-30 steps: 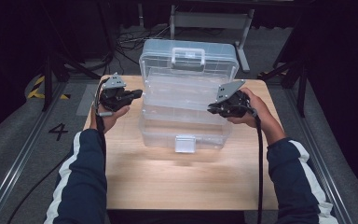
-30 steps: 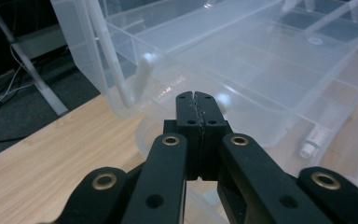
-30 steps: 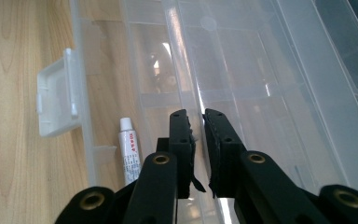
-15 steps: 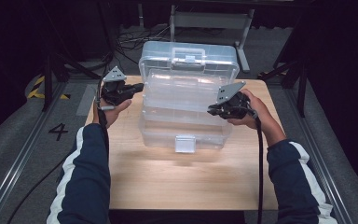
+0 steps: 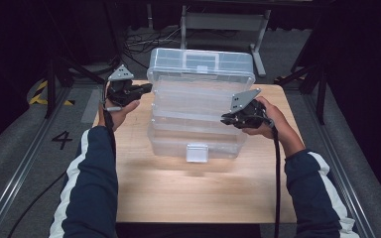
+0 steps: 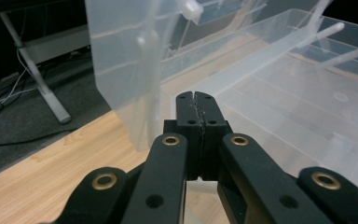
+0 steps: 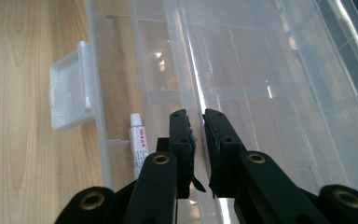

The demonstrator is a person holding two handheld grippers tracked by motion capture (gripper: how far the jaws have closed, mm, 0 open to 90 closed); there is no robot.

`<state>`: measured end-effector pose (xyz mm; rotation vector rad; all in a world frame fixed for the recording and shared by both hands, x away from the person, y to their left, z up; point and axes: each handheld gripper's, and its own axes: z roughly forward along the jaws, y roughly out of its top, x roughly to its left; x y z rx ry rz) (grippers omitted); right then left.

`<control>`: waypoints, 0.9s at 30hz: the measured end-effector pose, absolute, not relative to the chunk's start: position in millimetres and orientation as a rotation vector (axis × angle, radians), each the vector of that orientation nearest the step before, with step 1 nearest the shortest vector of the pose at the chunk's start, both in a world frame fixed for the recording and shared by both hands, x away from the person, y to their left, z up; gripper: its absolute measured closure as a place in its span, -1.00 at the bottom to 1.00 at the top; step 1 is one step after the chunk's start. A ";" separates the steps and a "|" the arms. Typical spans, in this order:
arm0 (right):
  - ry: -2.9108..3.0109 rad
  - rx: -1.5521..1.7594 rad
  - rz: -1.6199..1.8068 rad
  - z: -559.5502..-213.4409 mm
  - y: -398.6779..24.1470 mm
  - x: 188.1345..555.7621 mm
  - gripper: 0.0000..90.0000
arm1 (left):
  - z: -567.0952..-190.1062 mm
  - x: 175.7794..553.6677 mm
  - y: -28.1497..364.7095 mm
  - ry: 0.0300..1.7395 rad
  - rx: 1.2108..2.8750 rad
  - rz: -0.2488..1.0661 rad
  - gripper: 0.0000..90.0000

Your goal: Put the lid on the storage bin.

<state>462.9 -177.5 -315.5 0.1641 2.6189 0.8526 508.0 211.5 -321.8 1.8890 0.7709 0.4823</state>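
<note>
The clear plastic box stands in the middle of the wooden worktop, toward its far edge. It has several stacked tiers, a handle in the top lid and a white latch on the front of the lowest tier. In the right gripper view a small white tube with red print lies inside the lowest tier, near this latch.

The left gripper is at the left side of the box, at the height of the upper tier. The left hand holds it about level, and it points to the right toward the box wall. Its fingers are pressed together with nothing between them, and the tips are just beside the clear wall; I cannot tell if they touch it.

The right gripper is at the right side of the box, at a middle tier, pointing left. The right hand grips it from behind, with the forearm coming up from the lower right. Its fingers stand with only a narrow gap, and a thin edge of the clear tier runs into this gap, so they seem to pinch it.
</note>
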 end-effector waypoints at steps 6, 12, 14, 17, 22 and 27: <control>2.614 0.169 0.839 -315.9 -176.6 461.1 0.82 | -318.0 509.9 213.0 0.776 1.879 0.481 1.00; 2.614 0.165 0.838 -317.2 -176.4 459.6 0.82 | -315.0 511.3 211.0 0.767 1.884 0.489 1.00; 2.611 0.166 0.837 -317.5 -177.0 459.1 0.82 | -315.1 510.7 209.3 0.770 1.875 0.482 1.00; 2.612 0.165 0.844 -318.5 -177.8 458.6 0.82 | -315.6 510.1 210.0 0.756 1.864 0.473 1.00; 2.608 0.169 0.847 -320.8 -179.2 456.2 0.81 | -318.7 508.9 210.4 0.751 1.856 0.459 1.00; 2.599 0.174 0.843 -323.0 -180.2 453.5 0.79 | -319.5 507.0 209.9 0.739 1.868 0.457 1.00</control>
